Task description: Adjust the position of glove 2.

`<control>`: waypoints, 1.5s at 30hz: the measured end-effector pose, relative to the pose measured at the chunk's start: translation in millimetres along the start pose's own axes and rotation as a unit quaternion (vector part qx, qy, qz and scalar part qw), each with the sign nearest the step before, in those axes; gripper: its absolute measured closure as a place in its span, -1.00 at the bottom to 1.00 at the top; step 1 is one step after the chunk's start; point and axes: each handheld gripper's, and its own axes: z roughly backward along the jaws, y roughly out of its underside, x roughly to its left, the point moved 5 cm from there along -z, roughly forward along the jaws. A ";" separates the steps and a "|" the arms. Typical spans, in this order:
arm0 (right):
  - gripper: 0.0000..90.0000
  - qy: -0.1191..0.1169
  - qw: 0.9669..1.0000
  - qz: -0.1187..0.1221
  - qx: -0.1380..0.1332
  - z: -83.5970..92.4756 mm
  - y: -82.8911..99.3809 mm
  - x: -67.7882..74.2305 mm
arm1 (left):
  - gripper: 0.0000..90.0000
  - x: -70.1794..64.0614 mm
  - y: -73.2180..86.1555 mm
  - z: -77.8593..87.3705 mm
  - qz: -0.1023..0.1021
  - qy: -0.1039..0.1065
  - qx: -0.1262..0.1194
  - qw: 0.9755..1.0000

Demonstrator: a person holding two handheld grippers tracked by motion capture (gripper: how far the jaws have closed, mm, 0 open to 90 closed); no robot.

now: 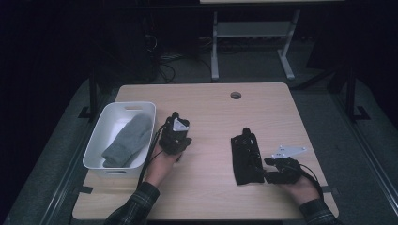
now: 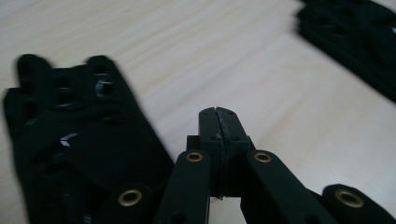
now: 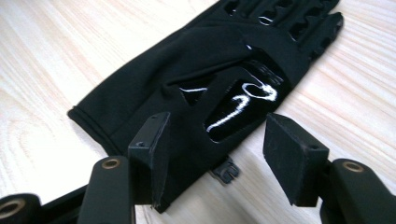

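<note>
Far left on the pale wood-grain table (image 1: 206, 197): white plastic bin (image 1: 141, 108), rounded corners, soft grey knit mitten (image 1: 127, 140) lying inside. Just right of it, left tool (image 1: 174, 123), jaws clenched flat together on nothing, with a black glove (image 2: 70, 154) beside it on the wood. Further right, second black glove (image 3: 196, 93), matte fabric with glossy patches, flat on the table. Right tool (image 3: 212, 158) released, blocky jaws spread over its cuff.
</note>
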 end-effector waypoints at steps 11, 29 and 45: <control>-0.09 0.003 1.000 -0.007 -0.002 2.6 2.7 -7.0 | 1.00 29.8 0.3 -34.3 0.038 -0.049 0.030 0.998; -0.15 0.008 1.000 -0.014 -0.004 1.9 3.7 -12.6 | 1.00 31.4 7.2 -42.8 0.034 -0.050 0.051 0.997; -0.16 0.008 1.000 -0.013 -0.003 2.1 2.4 -11.9 | 1.00 -19.8 5.0 -45.0 0.022 0.030 0.037 0.999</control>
